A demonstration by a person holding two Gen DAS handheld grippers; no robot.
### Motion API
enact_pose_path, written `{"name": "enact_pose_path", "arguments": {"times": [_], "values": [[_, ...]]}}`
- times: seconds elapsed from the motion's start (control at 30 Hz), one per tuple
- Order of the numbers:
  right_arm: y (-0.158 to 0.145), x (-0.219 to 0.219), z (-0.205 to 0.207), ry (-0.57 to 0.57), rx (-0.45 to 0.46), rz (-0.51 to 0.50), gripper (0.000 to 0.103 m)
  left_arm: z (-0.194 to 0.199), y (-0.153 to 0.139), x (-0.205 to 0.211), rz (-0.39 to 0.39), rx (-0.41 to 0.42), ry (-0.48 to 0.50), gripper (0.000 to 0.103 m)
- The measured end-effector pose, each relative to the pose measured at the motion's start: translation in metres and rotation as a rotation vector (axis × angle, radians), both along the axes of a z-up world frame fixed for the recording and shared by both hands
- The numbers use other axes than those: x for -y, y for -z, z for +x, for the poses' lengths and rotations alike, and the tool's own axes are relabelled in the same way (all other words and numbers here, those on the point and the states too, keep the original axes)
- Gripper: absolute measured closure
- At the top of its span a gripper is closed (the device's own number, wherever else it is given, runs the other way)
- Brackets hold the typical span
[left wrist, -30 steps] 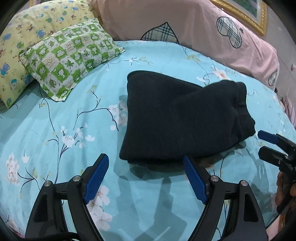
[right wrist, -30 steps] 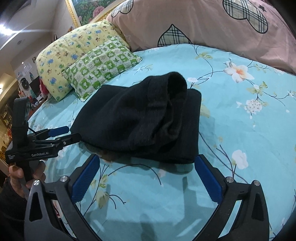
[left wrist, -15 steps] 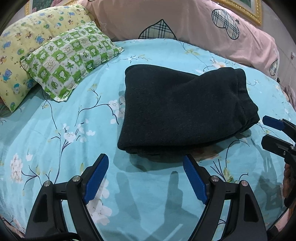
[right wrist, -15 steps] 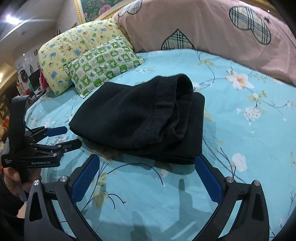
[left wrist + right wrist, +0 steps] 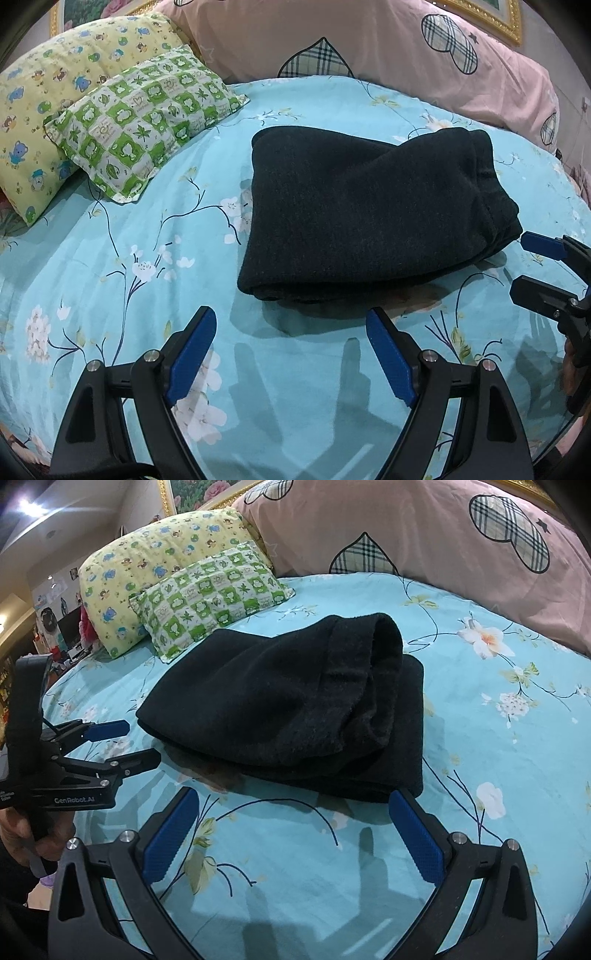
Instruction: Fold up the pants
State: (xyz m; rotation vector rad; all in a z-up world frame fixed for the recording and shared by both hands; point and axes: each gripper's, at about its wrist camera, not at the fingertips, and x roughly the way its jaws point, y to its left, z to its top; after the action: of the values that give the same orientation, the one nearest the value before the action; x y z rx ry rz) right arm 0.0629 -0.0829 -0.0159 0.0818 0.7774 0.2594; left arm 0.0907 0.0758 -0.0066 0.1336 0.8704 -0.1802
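Note:
The black pants (image 5: 369, 214) lie folded in a thick bundle on the blue floral bedsheet (image 5: 129, 258); they also show in the right wrist view (image 5: 295, 709), with the waistband end rolled up on top. My left gripper (image 5: 290, 325) is open and empty, just short of the bundle's near edge. My right gripper (image 5: 291, 805) is open and empty, close to the bundle's near side. Each gripper shows in the other's view: the right one at the right edge (image 5: 532, 266), the left one at the left edge (image 5: 136, 742).
A green checked pillow (image 5: 144, 118) and a yellow cartoon pillow (image 5: 44, 96) lie at the back left. A long pink pillow (image 5: 369, 48) runs along the head of the bed. A gold picture frame (image 5: 491, 18) hangs behind.
Both grippers have drawn back a little and risen from the folded pants, staying open. The pants have not moved.

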Motion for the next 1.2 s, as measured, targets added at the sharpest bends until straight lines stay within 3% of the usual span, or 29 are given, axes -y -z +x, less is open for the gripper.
{"name": "enact_pose_path", "arguments": {"times": [1.2], "values": [[-0.002,-0.0021,0.001,-0.001,0.032,-0.014,0.001,-0.0048,0.0039,-0.0014,0.008,0.013,-0.02,0.019]]}}
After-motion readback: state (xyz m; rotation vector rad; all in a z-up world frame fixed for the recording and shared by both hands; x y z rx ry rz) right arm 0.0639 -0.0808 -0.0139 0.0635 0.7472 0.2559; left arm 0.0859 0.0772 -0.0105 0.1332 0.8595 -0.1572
